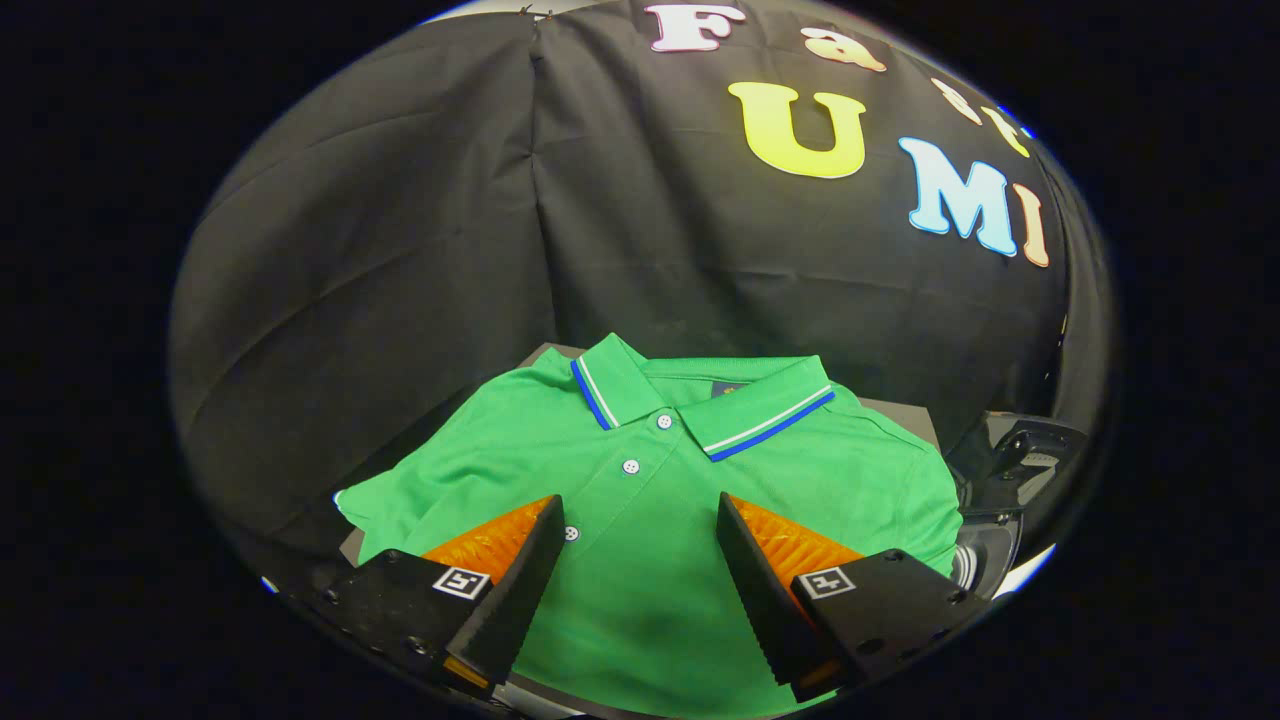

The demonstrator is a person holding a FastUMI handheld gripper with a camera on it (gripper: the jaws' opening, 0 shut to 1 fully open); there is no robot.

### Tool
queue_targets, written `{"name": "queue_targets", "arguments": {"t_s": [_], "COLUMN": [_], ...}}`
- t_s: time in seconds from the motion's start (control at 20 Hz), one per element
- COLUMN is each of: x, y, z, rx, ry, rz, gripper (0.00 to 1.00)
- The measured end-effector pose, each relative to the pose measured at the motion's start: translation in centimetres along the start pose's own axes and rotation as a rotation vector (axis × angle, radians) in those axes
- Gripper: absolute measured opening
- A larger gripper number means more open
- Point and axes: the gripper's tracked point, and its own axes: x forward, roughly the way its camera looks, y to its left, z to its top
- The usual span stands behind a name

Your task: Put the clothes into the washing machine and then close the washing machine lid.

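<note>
One garment in the gripper view: a green polo shirt, folded, lying flat, collar away from the fingers. Collar has blue and white edge stripes. Placket with three white buttons runs from the collar toward the fingers; the nearest button sits just beside the left finger's tip.

Gripper is spread wide, nothing clamped. Both fingers hang over the shirt's near half, with the shirt's front panel showing in the gap between them. Cannot tell if the tips touch the fabric or hover just above it. Each finger carries a square marker tag on its base.

Shirt rests on a dark table, whose corners show beyond the shirt's shoulders on both sides of the collar. The shirt's left sleeve edge drapes out past the left finger, with a thin white trim at the cuff.

Washing machine sits just beyond the right finger, off the shirt's right shoulder: dark glossy housing, with part of a round opening visible near the right finger's base. Cannot tell the lid's position from this angle.

Black cloth wall stands behind the table, hanging in loose folds.
</note>
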Motion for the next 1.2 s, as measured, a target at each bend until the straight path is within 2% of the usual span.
{"name": "queue_targets", "arguments": {"t_s": [0.15,0.5,0.65,0.75,0.85,0.9,0.95,1.2], "x": [0.7,0.7,1.0,1.2,1.2,0.4,0.9,-0.2], "y": [0.1,0.3,1.3,1.5,1.6,1.1,1.3,1.2], "z": [-1.2,-1.0,-0.7,-0.7,-0.5,0.2,-0.5,1.1], "rx": [0.010,0.005,0.023,0.052,0.006,0.030,0.014,0.004], "ry": [0.042,0.049,0.041,0.038,0.030,0.010,0.005,-0.074], "rz": [0.012,0.038,0.088,0.086,0.106,0.071,0.071,0.069], "gripper": [0.96,0.95,0.53,0.25,0.25,0.13,0.02,0.02]}}
